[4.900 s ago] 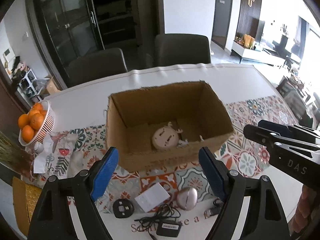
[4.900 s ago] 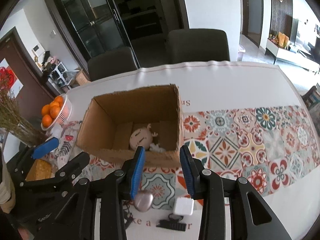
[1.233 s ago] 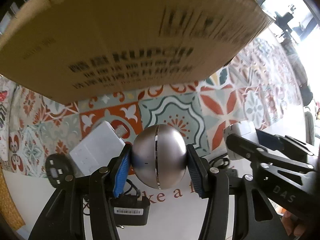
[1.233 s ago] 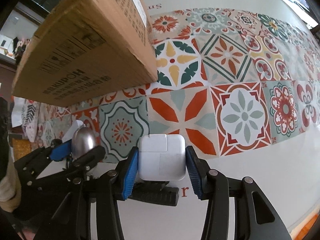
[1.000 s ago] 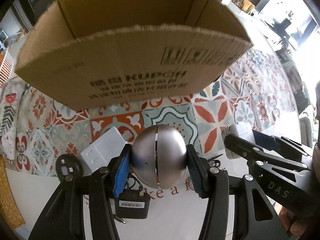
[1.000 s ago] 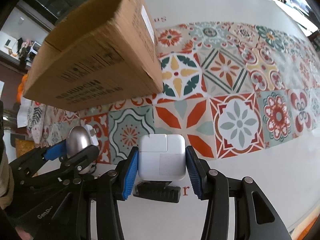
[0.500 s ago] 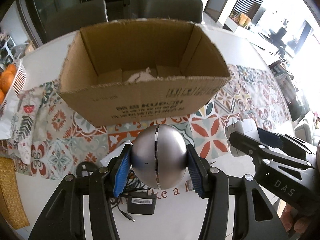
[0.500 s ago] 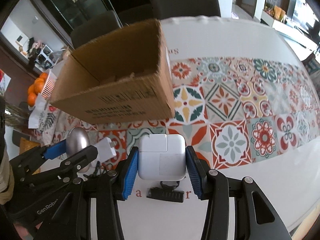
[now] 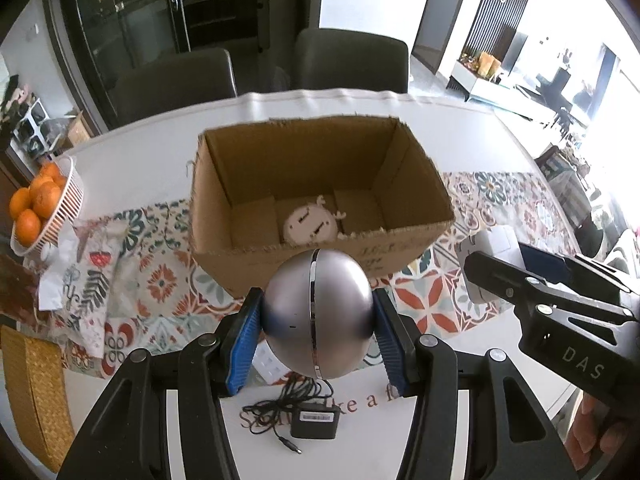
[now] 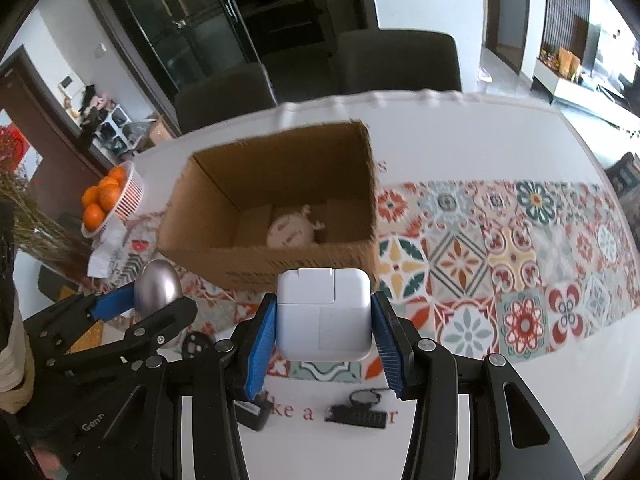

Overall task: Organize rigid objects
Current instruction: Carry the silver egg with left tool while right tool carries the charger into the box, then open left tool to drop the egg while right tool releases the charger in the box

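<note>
The white oval desk (image 9: pixel 160 148) carries a patterned tile-print runner (image 10: pixel 520 248), and on it stands an open brown cardboard box (image 9: pixel 320 184) with a round white deer-faced object (image 9: pixel 310 226) on its floor. Near the box's front wall, above the desk, the left gripper (image 9: pixel 316 320) has its jaws closed on a silver metal ball with a seam (image 9: pixel 316 316). Beside it the right gripper (image 10: pixel 324 316) has its jaws clamped on a white square power adapter (image 10: pixel 324 314). A black adapter with a cable (image 9: pixel 314 424) lies on the desk below.
</note>
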The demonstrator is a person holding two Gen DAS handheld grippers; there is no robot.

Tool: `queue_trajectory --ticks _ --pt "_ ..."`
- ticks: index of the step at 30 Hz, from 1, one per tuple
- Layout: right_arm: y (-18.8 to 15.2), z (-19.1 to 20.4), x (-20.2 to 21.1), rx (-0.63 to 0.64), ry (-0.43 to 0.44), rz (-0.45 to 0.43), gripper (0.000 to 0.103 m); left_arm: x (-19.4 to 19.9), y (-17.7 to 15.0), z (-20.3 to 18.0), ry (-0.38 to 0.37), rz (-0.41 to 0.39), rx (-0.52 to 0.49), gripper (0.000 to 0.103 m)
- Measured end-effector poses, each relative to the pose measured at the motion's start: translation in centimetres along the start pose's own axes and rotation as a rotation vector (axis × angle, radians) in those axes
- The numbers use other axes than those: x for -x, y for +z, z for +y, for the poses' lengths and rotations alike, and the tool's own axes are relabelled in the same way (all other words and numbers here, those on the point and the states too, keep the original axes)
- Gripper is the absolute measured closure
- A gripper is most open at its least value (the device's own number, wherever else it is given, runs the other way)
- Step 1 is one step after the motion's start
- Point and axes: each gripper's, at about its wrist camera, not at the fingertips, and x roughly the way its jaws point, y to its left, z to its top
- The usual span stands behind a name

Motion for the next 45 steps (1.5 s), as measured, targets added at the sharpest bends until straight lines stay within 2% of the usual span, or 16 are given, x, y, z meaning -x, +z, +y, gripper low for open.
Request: queue_trajectory --ticks 6,11,17,27,31,39,45 --pt "2.2 1.3 0.6 0.038 -0.004 -0.03 0.056 0.7 1.8 0.9 0.011 -0.028 0.015 0.05" --pt "4.1 1.8 0.2 0.048 0.024 -0.036 0.056 1.1 3.5 1.6 0.029 -0.058 0.014 0.05" --pt "6.1 2.3 -0.9 0.05 0.037 -0.016 0.056 0.2 5.5 2.4 0.049 -0.065 0.018 0.05" --pt "8.6 2.4 -3.5 0.071 0.031 0.043 0.056 -3.1 8.0 3.2 0.055 0.023 0.04 0.05" --pt "9.5 2.1 -4.5 0.066 0.024 0.063 0.056 -4.5 8.8 3.2 0.079 0.051 0.032 0.05" --pt "9.8 1.6 -6.7 0.05 0.003 0.112 0.056 -7.2 9.3 3.5 0.117 0.141 0.023 0.05" --pt "9.7 1.1 -8.0 0.039 -0.016 0.156 0.054 -8.2 9.3 3.7 0.126 0.168 0.036 0.048"
